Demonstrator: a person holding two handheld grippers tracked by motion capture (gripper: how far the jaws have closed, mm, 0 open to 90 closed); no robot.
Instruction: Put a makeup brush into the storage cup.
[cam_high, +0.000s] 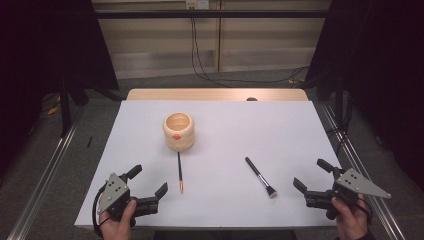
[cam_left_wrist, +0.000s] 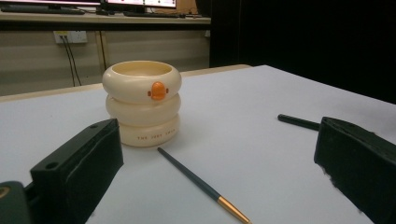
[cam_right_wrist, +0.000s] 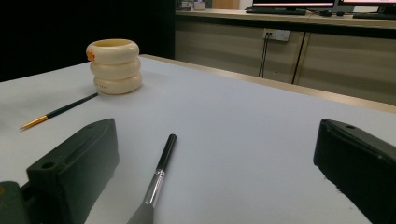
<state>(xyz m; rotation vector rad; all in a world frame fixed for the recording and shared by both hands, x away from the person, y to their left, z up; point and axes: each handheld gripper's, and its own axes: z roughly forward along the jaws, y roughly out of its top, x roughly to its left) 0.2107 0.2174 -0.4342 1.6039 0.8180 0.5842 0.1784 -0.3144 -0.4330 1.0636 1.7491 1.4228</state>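
Observation:
A cream ringed cup (cam_high: 178, 130) with an orange knob stands on the white table, left of centre; it is also in the left gripper view (cam_left_wrist: 142, 102) and the right gripper view (cam_right_wrist: 114, 66). A thin dark brush with a gold end (cam_high: 179, 171) (cam_left_wrist: 201, 184) (cam_right_wrist: 58, 111) lies just in front of the cup. A thicker black makeup brush (cam_high: 260, 176) (cam_right_wrist: 156, 182) lies to the right. My left gripper (cam_high: 148, 181) rests open near the front left edge. My right gripper (cam_high: 312, 175) stands open at the front right, empty.
The white table (cam_high: 220, 130) has a wooden strip along its far edge. Metal rails run along both sides on the floor. Cables hang at the back wall. Dark curtains stand to the left and right.

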